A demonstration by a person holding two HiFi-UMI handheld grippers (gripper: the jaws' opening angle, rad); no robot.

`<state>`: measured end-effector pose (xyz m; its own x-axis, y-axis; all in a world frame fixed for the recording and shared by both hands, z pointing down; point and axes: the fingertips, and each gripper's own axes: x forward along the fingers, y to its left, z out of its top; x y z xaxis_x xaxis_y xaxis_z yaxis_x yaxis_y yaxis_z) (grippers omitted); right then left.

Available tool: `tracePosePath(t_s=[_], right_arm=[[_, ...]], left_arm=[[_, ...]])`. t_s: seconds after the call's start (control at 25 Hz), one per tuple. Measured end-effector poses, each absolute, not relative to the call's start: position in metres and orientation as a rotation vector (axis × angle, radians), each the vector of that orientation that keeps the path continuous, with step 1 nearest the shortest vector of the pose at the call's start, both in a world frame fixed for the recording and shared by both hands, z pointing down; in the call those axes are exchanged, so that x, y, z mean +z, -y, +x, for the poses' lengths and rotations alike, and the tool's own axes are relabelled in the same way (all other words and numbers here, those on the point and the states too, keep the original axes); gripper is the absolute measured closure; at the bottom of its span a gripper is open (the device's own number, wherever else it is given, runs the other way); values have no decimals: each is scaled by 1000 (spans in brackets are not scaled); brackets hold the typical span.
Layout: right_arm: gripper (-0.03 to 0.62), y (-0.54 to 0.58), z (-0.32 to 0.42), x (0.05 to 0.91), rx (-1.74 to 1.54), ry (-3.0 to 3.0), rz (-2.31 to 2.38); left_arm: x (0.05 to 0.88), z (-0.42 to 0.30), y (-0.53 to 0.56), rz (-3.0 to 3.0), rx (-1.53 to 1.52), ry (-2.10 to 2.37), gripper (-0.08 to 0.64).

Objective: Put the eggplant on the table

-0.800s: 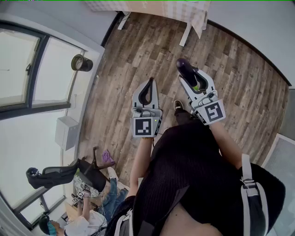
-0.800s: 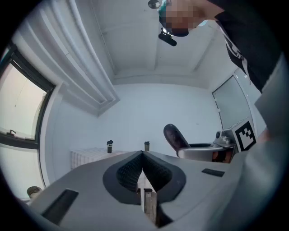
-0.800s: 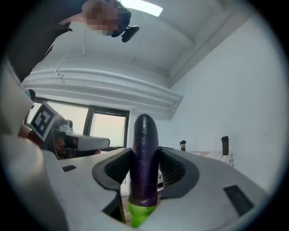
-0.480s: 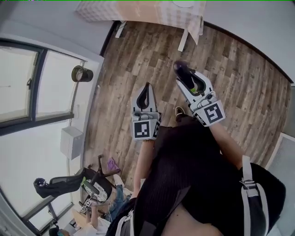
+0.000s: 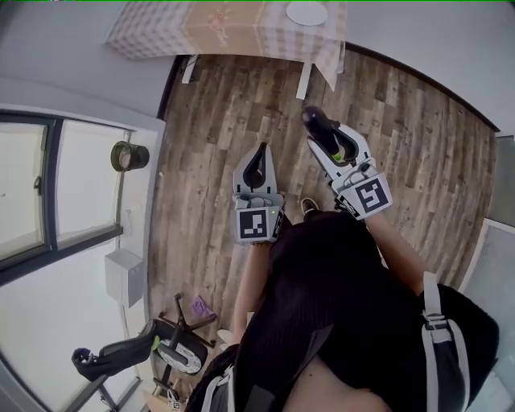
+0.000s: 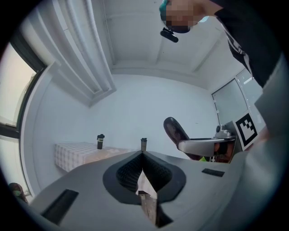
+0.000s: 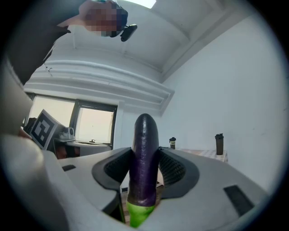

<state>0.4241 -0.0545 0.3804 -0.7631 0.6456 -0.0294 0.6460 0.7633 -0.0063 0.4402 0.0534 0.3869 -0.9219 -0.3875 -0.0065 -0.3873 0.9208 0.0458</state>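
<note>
A dark purple eggplant (image 5: 319, 122) with a green stem end (image 7: 140, 212) sticks out forward, level, from my right gripper (image 5: 331, 141), whose jaws are shut on its sides. The eggplant (image 7: 145, 135) fills the gap between the pads in the right gripper view. My left gripper (image 5: 258, 154) is held beside it, shut, its pads meeting at the tip (image 6: 143, 155) with nothing between them. In the left gripper view the eggplant (image 6: 174, 131) shows to the right. The table (image 5: 241, 28), under a checked cloth, stands ahead across the wood floor.
A white plate (image 5: 307, 12) lies on the table's right part, and two dark bottles (image 7: 172, 143) (image 7: 219, 143) stand on it. Windows (image 5: 48, 185) line the left wall, with a grey box (image 5: 123, 276) below. An office chair (image 5: 161, 350) stands behind at lower left.
The table has come further into the head view, now with the plate showing. Both grippers keep their places in the picture, the eggplant still held. The seated person at lower left has dropped out of view.
</note>
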Motion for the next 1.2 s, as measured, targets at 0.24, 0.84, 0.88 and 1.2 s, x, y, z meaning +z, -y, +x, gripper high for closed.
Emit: tracePosePath(t_s=[0.24,0.84,0.88,1.2], right_arm=[[396,12,348,381,39,-3011,942],[396,-45,212,357,170,-3122,538],[396,-41,204,358,171,-3129,509],[396,-5,119,379,150,-3166,327]], left_arm=[[387,352,-109,726,-108,3060,571],[377,195,-170,1186,-82,2909,571],[379,187,-168,1209,-73,2894,571],[396,95,-144,1350,-17,2798,571]])
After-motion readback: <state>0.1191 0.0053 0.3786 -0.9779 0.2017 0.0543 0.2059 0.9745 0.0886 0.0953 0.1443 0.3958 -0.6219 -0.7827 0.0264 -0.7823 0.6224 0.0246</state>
